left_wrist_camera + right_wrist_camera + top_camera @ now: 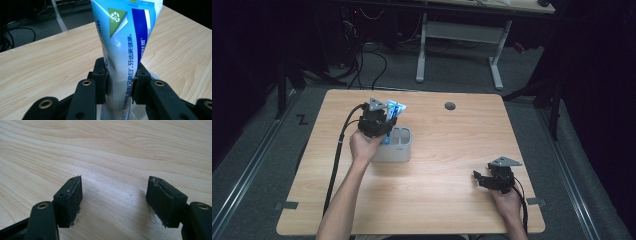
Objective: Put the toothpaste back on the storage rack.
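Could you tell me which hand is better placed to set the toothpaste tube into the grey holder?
Left. The left gripper is shut on the toothpaste tube just above the grey holder; the right gripper sits open and empty over bare table.

We see our left gripper as a matte black plastic body topped by a grey three-cornered plate, with a black cable trailing from it. Our right gripper is built alike, with its own grey plate and black cable. Brass-ringed screw holes dot the black jaw arms, and the right gripper's dark pads look frayed along their edges. Our forearms are bare, without sleeves.
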`<act>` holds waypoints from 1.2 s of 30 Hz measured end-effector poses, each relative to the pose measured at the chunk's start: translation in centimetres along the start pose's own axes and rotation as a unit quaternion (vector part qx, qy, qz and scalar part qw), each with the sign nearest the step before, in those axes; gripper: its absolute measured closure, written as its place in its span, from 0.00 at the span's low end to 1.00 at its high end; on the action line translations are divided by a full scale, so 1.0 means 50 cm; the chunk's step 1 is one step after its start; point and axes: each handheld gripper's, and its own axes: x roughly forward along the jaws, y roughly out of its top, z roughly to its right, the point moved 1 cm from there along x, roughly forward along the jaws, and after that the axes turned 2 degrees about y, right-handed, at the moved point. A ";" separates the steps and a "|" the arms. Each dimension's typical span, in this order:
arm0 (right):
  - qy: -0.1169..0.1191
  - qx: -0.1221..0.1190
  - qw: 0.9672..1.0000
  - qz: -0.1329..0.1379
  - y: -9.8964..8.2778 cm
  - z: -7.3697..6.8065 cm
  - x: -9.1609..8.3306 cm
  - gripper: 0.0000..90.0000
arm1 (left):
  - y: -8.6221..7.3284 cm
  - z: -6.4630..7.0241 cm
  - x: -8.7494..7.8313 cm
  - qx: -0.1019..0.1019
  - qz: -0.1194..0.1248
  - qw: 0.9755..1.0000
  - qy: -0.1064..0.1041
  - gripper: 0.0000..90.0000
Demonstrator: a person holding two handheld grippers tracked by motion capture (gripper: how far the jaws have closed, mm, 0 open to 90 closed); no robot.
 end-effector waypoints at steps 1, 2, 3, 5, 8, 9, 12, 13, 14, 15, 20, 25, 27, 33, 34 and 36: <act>0.000 0.000 1.000 0.000 0.000 0.000 0.000 0.33 | -0.001 0.000 0.000 -0.001 0.001 1.000 0.000 0.78; 0.000 0.000 1.000 0.000 0.000 0.000 0.000 0.33 | -0.003 0.000 0.000 -0.001 0.001 1.000 0.000 0.78; 0.000 0.000 1.000 0.000 0.000 0.000 0.000 0.33 | -0.005 0.001 0.000 -0.001 0.003 1.000 -0.001 0.78; 0.000 0.000 1.000 0.000 0.000 0.000 0.000 0.33 | -0.008 0.002 -0.001 -0.002 0.004 1.000 -0.002 0.78; 0.000 0.000 1.000 0.000 0.000 0.000 0.000 0.33 | -0.011 0.009 0.001 0.009 -0.001 1.000 0.002 0.78; 0.000 0.000 1.000 0.000 0.000 0.000 0.000 0.33 | -0.012 0.011 0.001 0.015 -0.002 1.000 0.005 0.78; 0.000 0.000 1.000 0.000 0.000 0.000 0.000 0.33 | -0.013 0.016 0.002 0.021 -0.005 1.000 0.005 0.78; 0.000 0.000 1.000 0.000 0.000 0.000 0.000 0.33 | -0.013 0.018 0.003 0.023 -0.007 1.000 0.005 0.78; 0.000 0.000 1.000 0.000 0.000 0.000 0.000 0.33 | -0.014 0.018 0.003 0.025 -0.007 1.000 0.005 0.78; 0.000 0.000 1.000 0.000 0.000 0.000 0.000 0.33 | -0.015 0.019 0.003 0.024 -0.006 1.000 0.005 0.78; 0.000 0.000 1.000 0.000 0.000 0.000 0.000 0.33 | -0.023 0.017 0.005 0.020 -0.006 1.000 0.005 0.78; 0.000 0.000 1.000 0.000 0.000 0.000 0.000 0.33 | -0.030 0.019 0.004 0.020 -0.008 1.000 0.003 0.77; 0.000 0.000 1.000 0.000 0.000 0.000 0.000 0.33 | -0.031 0.018 0.004 0.020 -0.008 1.000 0.003 0.77; 0.000 0.000 1.000 0.000 0.000 0.000 0.000 0.33 | -0.036 0.019 0.003 0.024 -0.013 1.000 0.003 0.77; 0.000 0.000 1.000 0.000 0.000 0.000 0.000 0.33 | -0.037 0.020 0.004 0.024 -0.013 1.000 0.003 0.77; 0.000 0.000 1.000 0.000 0.000 0.000 0.000 0.33 | -0.039 0.020 0.005 0.023 -0.014 1.000 0.002 0.77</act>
